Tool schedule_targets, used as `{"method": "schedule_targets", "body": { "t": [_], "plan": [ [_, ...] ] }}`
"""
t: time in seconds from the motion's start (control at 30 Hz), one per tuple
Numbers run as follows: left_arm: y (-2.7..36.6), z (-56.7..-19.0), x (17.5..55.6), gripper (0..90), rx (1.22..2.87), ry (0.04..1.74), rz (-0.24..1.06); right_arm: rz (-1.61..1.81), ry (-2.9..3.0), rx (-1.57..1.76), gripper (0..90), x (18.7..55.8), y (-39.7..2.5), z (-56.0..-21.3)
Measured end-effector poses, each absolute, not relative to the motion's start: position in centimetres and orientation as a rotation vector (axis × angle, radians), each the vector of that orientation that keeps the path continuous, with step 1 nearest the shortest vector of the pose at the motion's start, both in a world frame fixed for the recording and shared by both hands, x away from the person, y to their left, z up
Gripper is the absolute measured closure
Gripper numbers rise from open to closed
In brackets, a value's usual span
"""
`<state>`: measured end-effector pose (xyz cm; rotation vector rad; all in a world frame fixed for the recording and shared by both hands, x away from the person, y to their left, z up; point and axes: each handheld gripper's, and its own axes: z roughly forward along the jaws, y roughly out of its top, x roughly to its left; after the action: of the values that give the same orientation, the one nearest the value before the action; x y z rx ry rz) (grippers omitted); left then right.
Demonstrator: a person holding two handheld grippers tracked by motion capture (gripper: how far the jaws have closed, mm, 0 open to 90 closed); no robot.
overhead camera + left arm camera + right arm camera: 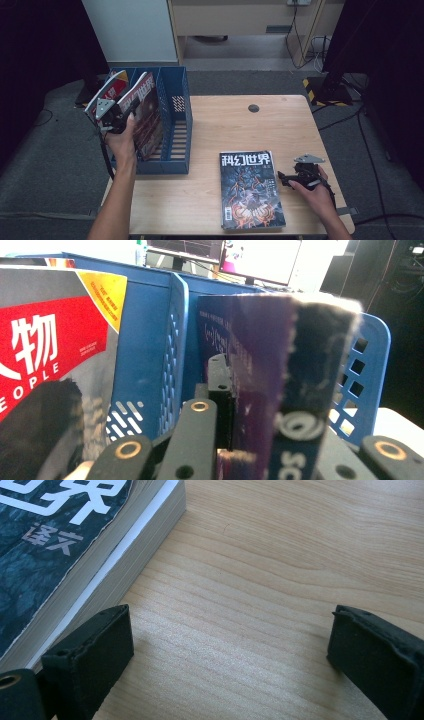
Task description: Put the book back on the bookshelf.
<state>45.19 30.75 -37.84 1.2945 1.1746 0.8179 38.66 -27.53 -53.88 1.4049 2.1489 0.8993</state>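
Three magazines: one clamped in the left gripper inside the blue rack, one beside it, apparently leaning. A stack lies left of the right gripper, jaws apart, on the wooden table; grey carpet surrounds.

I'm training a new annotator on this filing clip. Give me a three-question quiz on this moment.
1. True or false: the right gripper is shut on the stack of magazines.
2. What does the left gripper hold? A) a magazine B) a pen C) nothing
3. Fill in: the held magazine is going into the blue ____.

Key: 1. False; its jaws stand open over bare table beside the stack. 2. A. 3. file rack.
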Motion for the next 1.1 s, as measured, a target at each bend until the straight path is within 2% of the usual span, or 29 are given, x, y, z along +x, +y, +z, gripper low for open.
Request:
{"method": "schedule_targets", "body": {
  "t": [0.7, 1.1],
  "plan": [
    [30.76, -38.2, 45.07, 83.2, 1.292, 1.134, 0.849, 0.899, 2.142, 1.405, 4.6, 38.64, -27.5, -53.9],
    [31.39, -38.31, 44.91, 83.0, 1.252, 1.119, 0.826, 0.898, 2.139, 1.407, 4.6, 38.61, -27.48, -53.91]
  ]
}}
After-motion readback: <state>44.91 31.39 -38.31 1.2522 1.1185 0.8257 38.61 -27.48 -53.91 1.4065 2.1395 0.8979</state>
